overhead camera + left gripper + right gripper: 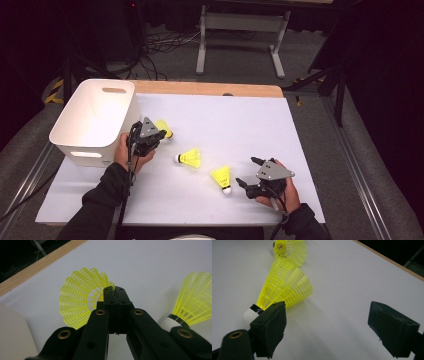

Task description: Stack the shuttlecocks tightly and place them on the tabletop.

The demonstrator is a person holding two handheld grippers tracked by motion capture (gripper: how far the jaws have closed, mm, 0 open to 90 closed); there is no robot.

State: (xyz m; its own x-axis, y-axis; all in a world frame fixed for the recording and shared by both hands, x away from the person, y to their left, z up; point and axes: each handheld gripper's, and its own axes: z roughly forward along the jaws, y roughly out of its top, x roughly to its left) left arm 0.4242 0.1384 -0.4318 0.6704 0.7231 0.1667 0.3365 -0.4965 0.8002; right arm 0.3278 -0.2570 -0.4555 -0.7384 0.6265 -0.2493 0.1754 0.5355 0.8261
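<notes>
We are gripping a yellow plastic shuttlecock point(80, 298) with our left gripper point(152, 135), its fingers point(110, 302) pressed together on the rim of the mesh skirt. That pinch on the thin skirt is giving us a light hold fit for lifting it. In the high view this shuttlecock point(164, 127) is lying on the white table point(240, 120) just beside the white plastic bin point(97, 120), which is standing at nine o'clock from it, so the open bin looks like the place we are carrying it to.

Our right gripper point(250, 172) is resting low at about four o'clock on the table, its fingers point(273, 325) standing wide apart and holding nothing. It is pointing toward a second shuttlecock point(223, 179), which is lying on its side just at nine o'clock of it, white cork tip point(249, 314) toward us. We are probably lining up to take this one next.

A third shuttlecock point(189, 158) is lying near the table's centre, between the two grippers and apart from both. Nothing is blocking the short path to the bin except its near wall, which we would need to clear by lifting. Beyond the table, at twelve o'clock, a metal stand's legs point(240, 45) and loose cables point(160, 45) are sitting on the floor.
</notes>
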